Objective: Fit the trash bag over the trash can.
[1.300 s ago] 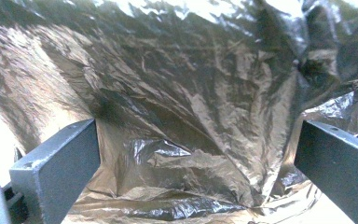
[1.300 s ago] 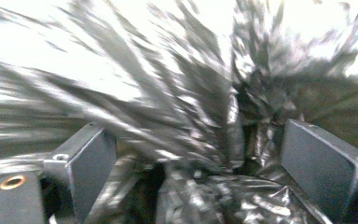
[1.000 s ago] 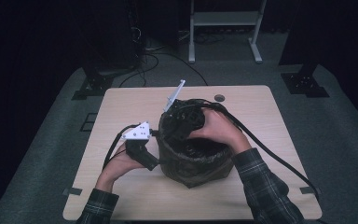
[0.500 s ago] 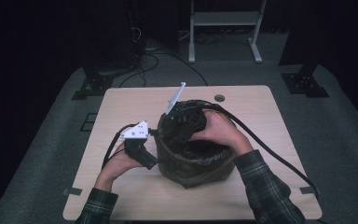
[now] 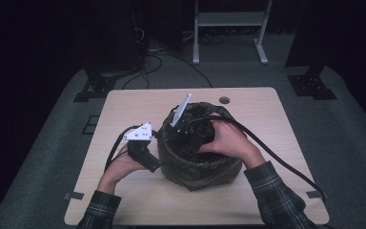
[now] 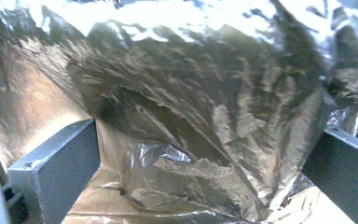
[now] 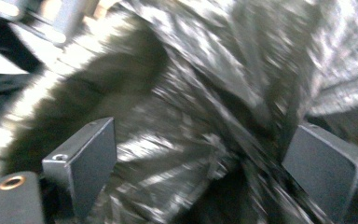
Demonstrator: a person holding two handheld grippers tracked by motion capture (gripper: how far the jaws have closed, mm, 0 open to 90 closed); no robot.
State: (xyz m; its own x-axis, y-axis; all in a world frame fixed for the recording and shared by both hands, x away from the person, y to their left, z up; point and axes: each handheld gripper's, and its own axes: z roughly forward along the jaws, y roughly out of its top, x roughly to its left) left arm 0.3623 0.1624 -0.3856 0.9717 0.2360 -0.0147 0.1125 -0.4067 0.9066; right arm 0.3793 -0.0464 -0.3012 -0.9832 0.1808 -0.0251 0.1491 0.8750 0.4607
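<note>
A dark bin lined with a crinkled black plastic bag (image 5: 198, 169) stands mid-table. My left gripper (image 5: 153, 164) presses against its left outer wall. In the left gripper view the bag (image 6: 205, 93) bulges between the wide-apart jaws of the left gripper (image 6: 200, 149), which is open. My right gripper (image 5: 189, 130) reaches down into the bin's mouth, its grey plate (image 5: 181, 110) sticking up at the rim. In the right gripper view the blurred bag (image 7: 191, 70) lies between the spread jaws of the right gripper (image 7: 205, 158), also open.
The wooden table (image 5: 267, 109) has a small round grommet (image 5: 224, 100) behind the bin. A thick black cable (image 5: 271, 152) trails from the right hand over the table's right edge. Stand feet (image 5: 312, 86) and a metal frame (image 5: 228, 21) sit on the floor beyond.
The right gripper has sunk lower into the bin, its grey plate dropping toward the rim. The left gripper stays against the bin's side.
</note>
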